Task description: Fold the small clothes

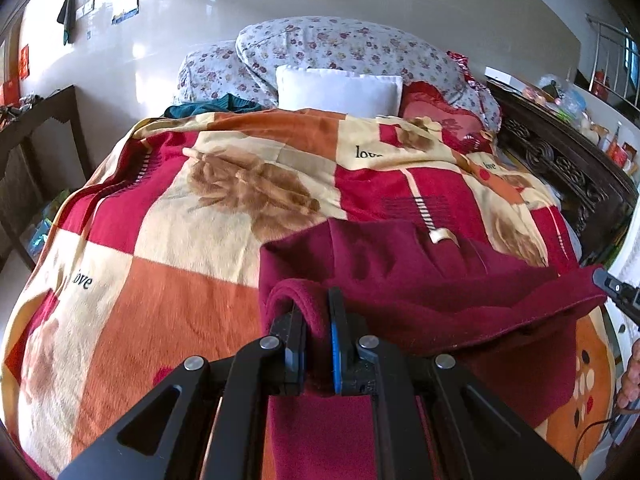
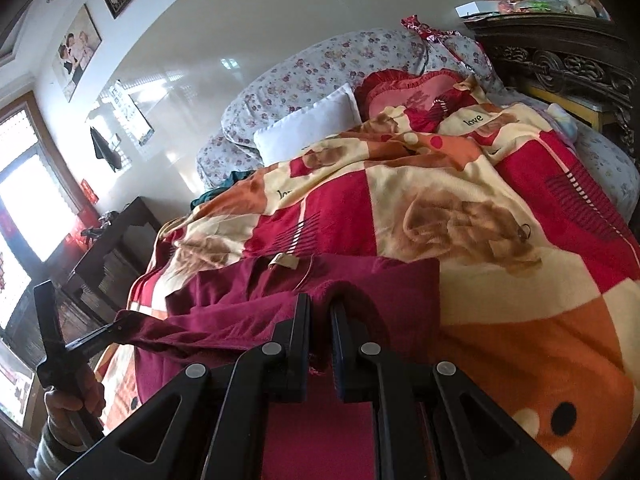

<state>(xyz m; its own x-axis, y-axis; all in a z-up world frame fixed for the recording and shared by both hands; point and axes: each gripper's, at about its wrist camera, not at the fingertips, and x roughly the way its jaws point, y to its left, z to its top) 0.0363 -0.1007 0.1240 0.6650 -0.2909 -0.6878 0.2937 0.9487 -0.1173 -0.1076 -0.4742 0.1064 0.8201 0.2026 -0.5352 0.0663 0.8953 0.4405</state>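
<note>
Left wrist view: left hand-held gripper [image 1: 318,316] pinches the maroon garment [image 1: 420,276] at six o'clock; right hand-held gripper [image 2: 320,320] clamps its other edge over the blanket [image 1: 168,216].

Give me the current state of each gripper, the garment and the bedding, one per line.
left gripper: shut on the dark red garment's edge.
right gripper: shut on the garment's other edge.
dark red garment: partly folded, near edge lifted, far part lying on the blanket.
patterned blanket: spread over the bed, rumpled.
white pillow: propped at the far end.
</note>
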